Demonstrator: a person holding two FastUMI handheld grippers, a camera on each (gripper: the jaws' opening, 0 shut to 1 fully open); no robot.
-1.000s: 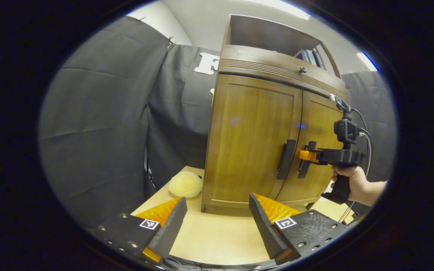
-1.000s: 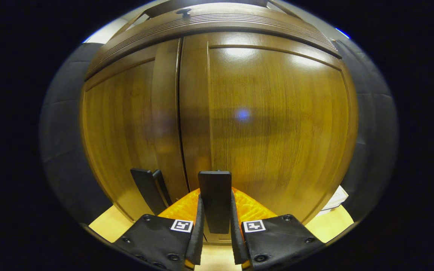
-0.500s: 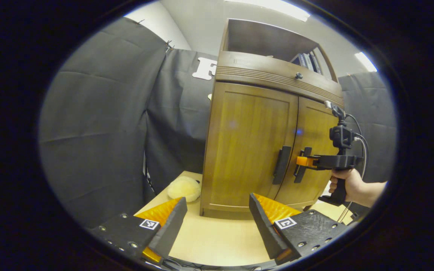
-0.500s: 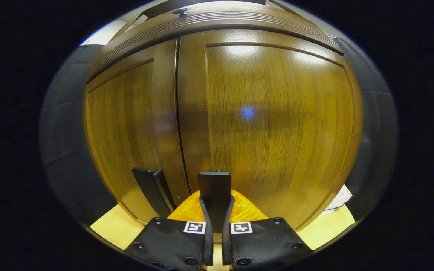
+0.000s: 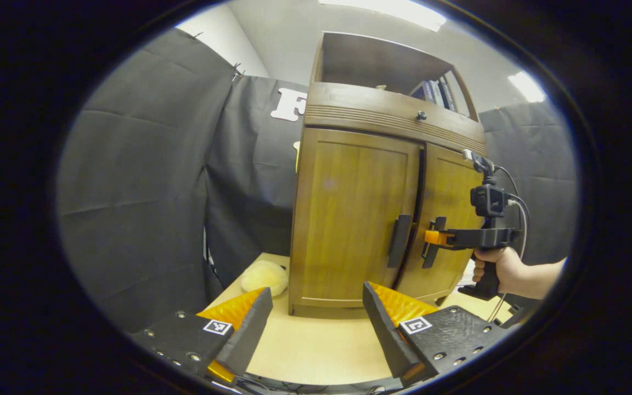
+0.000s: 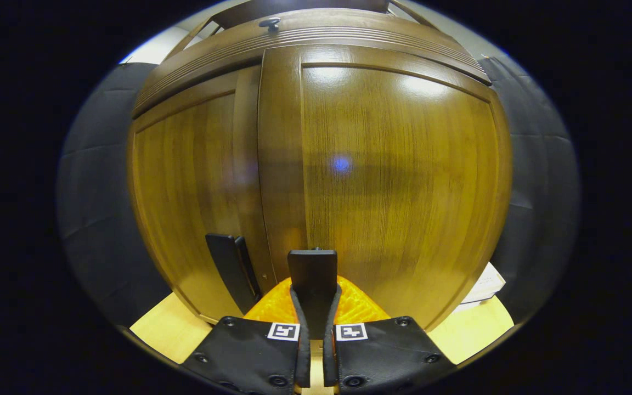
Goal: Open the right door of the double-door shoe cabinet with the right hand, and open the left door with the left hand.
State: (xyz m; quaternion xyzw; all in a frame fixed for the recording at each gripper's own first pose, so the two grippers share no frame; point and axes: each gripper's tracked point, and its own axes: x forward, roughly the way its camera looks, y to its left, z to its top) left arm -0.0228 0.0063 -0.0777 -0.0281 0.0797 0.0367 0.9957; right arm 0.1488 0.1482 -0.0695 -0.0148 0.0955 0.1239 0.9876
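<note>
Now clamped on the right door's handle [image 6: 312, 274] with the right gripper [image 6: 312, 307] to swing that door [image 6: 398, 181] outward; left gripper [image 5: 316, 323] spread, waiting well short of the left door [image 5: 349, 214].

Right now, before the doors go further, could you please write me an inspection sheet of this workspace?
Surface: light wooden tabletop, bare in front of the cabinet.
Job's things: shoe cabinet; right door cracked open, a dark gap at the seam; left door shut, its handle free.
Clutter: cream fluffy ball left of the cabinet; books on the top shelf; papers right of the cabinet.
Grippers: right tool shut on the right door handle; left tool open, short of the cabinet.
Cables: a black cable loops off the right tool.
Surroundings: black cloth wall; ceiling lights.
</note>
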